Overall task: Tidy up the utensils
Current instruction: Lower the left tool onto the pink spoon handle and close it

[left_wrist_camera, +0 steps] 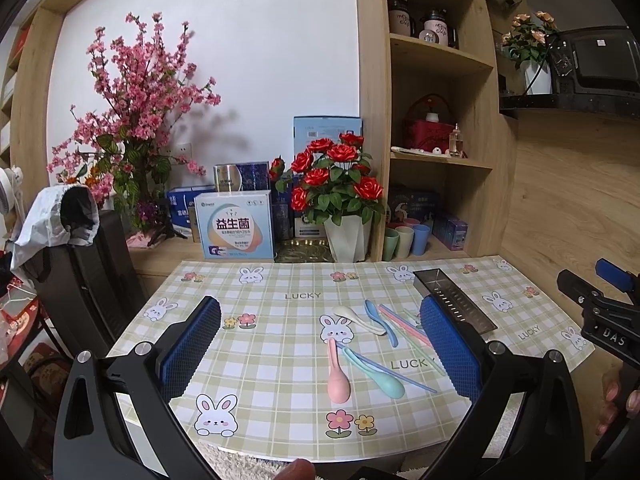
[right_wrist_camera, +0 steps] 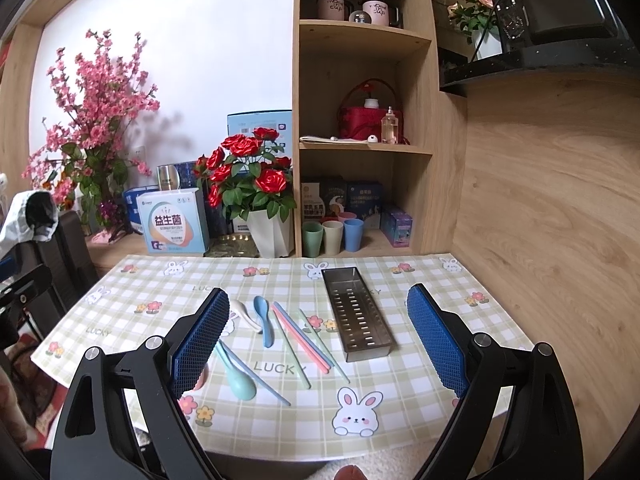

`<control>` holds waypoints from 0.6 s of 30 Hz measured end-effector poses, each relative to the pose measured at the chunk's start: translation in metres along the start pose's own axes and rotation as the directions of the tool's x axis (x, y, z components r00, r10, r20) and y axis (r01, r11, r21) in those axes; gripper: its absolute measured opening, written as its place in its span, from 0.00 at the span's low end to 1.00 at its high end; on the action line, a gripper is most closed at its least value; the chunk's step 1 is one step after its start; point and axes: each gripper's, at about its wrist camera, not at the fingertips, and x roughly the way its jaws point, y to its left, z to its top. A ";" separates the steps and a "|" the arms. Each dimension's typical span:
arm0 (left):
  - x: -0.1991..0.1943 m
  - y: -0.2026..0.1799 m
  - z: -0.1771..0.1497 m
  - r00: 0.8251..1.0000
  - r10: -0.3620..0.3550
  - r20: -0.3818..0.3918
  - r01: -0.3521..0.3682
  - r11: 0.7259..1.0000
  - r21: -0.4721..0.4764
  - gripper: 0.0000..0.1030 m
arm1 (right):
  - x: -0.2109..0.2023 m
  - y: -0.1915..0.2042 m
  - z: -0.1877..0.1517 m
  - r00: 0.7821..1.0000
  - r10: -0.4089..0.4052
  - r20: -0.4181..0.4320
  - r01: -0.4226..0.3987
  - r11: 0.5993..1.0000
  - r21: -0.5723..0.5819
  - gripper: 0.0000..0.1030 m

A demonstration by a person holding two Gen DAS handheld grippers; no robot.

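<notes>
Pink spoon lies mostly hidden behind right tongs; handle unseen.

In the right wrist view, the left finger pad is hiding most of the pink spoon. In the left wrist view, a pad is covering the near end of the steel tray.

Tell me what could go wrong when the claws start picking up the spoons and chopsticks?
1. The pink plastic spoon and the mint-green plastic spoon lie on a thin blue chopstick, so lifting one could drag the others.
2. The pink chopsticks lie close together; the open right claw might pinch several or let one slip.
3. The narrow metal slotted tray may be easy to miss.
</notes>
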 end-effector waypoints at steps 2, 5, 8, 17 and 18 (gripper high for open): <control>0.005 0.005 0.004 1.000 0.005 -0.004 -0.005 1.000 -0.012 0.95 | 0.007 -0.004 0.002 1.000 0.019 -0.014 -0.019 1.000 0.010 0.85; 0.017 0.012 0.012 1.000 0.030 0.000 -0.030 0.999 -0.011 0.95 | 0.026 -0.011 0.005 0.998 0.040 -0.040 -0.039 0.999 0.035 0.85; 0.038 0.022 0.013 0.999 0.034 -0.014 -0.034 0.999 -0.002 0.95 | 0.053 -0.013 0.007 0.997 0.041 -0.062 -0.039 0.999 0.032 0.85; 0.126 0.040 -0.017 0.981 0.014 -0.196 -0.009 1.000 0.026 0.93 | 0.169 0.007 -0.007 0.967 0.123 -0.221 -0.112 0.992 0.061 0.85; 0.132 0.041 -0.021 0.978 0.003 -0.211 0.001 1.000 0.021 0.87 | 0.180 0.012 -0.012 0.964 0.112 -0.241 -0.102 0.993 0.053 0.85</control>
